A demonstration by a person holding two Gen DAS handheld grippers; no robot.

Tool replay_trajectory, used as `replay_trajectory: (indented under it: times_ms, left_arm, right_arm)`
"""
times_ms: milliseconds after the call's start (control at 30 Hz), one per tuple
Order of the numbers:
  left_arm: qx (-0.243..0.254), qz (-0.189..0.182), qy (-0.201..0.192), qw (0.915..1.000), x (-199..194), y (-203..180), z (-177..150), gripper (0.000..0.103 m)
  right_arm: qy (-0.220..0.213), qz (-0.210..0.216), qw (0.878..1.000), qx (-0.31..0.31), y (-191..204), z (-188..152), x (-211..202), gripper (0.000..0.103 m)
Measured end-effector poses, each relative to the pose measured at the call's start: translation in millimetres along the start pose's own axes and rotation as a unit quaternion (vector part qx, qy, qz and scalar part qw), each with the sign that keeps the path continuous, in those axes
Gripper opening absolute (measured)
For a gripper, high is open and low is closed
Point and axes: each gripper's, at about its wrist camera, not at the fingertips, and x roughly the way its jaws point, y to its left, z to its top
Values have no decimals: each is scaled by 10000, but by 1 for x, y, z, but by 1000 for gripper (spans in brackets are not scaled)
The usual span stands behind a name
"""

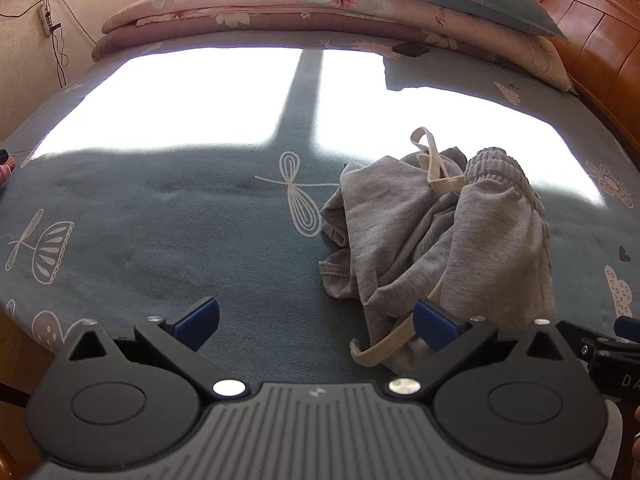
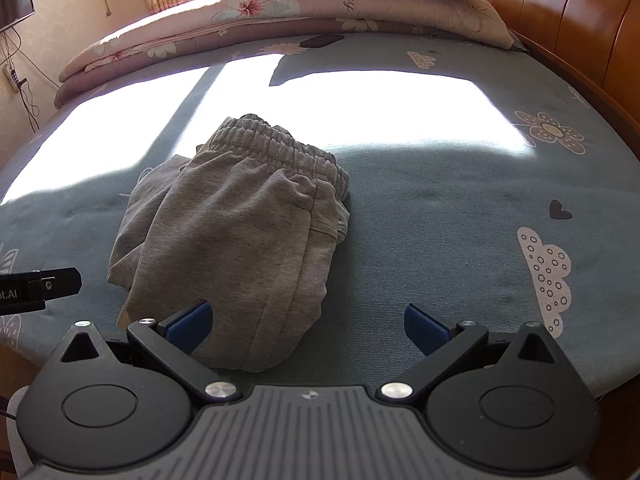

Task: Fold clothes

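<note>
Grey fleece sweatpants (image 2: 236,240) lie bunched on the teal patterned bed (image 2: 440,216); both claws, left claw (image 1: 316,326) and right claw (image 2: 308,326), gape wide and empty, and the loose cream drawstring (image 1: 434,162) could snag a finger

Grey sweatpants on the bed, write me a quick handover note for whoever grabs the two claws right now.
Left claw: open, holding nothing, low over the blue-grey patterned bedsheet, just left of the garment.
Right claw: open, holding nothing, at the garment's near edge.
Crumpled grey cotton sweatpants: bunched in a heap near the bed's front edge, elastic waistband on the far side, cream drawstring loose.
Done: nothing folded yet.
Left: spread the pants flat, tuck the drawstring, then fold.
</note>
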Motion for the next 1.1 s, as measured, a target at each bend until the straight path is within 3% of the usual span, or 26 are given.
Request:
replay_trajectory:
  times_ms: [200,500,633,733,900,1000,1100]
  left_arm:
    - [12,17,29,10000,19,-2,13,103]
    - [116,62,129,9998,69,7,48,103]
    - [212,91,331,9992,92,8,70,103]
    - [196,-158,644,9976,98,10,86,103]
    - [116,-423,964,9944,84,14,120,103]
    - [229,-589,952,9935,60,17,146,103]
    - [351,-857,690,9933,31,24,167,103]
  right_arm:
    - [-186,159,9992,314,-20,15,8,103]
    - [-529,165,9983,191,-25,58,46,103]
    - [-497,128,9986,116,-25,78,67,103]
    - [-388,-1,9991,144,-24,97,73,103]
    - [-253,-75,9990,347,-15,134,49,103]
    - [-237,45,9990,388,-1,155,25,103]
    - [-186,262,9995,77,25,178,-1,103]
